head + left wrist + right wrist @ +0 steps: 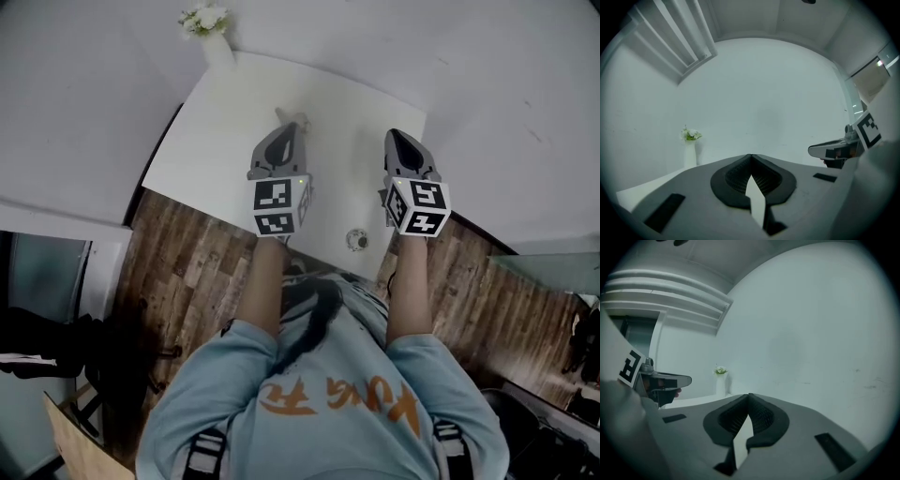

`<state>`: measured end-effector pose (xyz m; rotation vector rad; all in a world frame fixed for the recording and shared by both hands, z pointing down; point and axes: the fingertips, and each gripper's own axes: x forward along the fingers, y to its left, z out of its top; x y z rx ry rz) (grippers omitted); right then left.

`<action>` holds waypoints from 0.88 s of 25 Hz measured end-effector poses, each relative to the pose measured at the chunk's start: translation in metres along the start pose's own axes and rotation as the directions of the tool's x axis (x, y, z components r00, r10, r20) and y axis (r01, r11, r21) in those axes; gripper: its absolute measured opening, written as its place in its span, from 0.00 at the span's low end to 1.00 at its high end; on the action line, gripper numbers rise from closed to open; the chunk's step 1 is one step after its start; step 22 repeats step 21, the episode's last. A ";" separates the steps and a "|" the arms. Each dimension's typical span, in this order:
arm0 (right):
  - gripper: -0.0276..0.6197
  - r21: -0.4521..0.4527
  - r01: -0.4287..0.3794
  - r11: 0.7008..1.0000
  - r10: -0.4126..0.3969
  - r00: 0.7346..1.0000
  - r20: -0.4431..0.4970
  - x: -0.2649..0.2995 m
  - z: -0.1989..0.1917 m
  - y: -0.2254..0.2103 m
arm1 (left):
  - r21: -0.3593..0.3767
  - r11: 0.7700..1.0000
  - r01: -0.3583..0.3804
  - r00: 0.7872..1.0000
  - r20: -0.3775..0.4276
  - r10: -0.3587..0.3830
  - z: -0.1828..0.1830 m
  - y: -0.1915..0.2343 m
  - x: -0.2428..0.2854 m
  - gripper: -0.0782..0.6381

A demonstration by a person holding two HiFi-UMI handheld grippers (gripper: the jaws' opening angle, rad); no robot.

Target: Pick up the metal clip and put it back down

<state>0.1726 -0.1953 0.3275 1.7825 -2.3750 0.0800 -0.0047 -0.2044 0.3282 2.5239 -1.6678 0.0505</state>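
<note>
The metal clip is a small shiny piece lying on the white table near its front edge, between my two forearms. It lies behind both grippers' tips and shows in neither gripper view. My left gripper is held over the middle of the table, its jaws shut tip to tip with nothing between them. Over the table's right part, my right gripper is likewise shut and empty. Both point away from me toward the far wall.
A white vase with flowers stands at the table's far left corner, also seen as the vase and the vase. Wooden floor lies around the table. White walls close in behind and to the right.
</note>
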 end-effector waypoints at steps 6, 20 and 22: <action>0.06 0.001 0.029 1.000 -0.029 0.999 0.026 -0.017 0.004 -0.022 | 0.009 0.999 0.037 0.999 -0.001 -0.037 0.003 -0.033 0.007 0.13; 0.06 -0.013 0.022 1.000 -0.021 0.999 0.030 -0.025 -0.005 -0.054 | -0.005 0.999 0.033 0.999 -0.008 -0.033 0.000 -0.070 0.025 0.13; 0.06 -0.015 0.017 1.000 -0.017 1.000 0.025 -0.025 -0.007 -0.057 | -0.010 0.999 0.031 0.999 -0.009 -0.031 -0.001 -0.072 0.026 0.13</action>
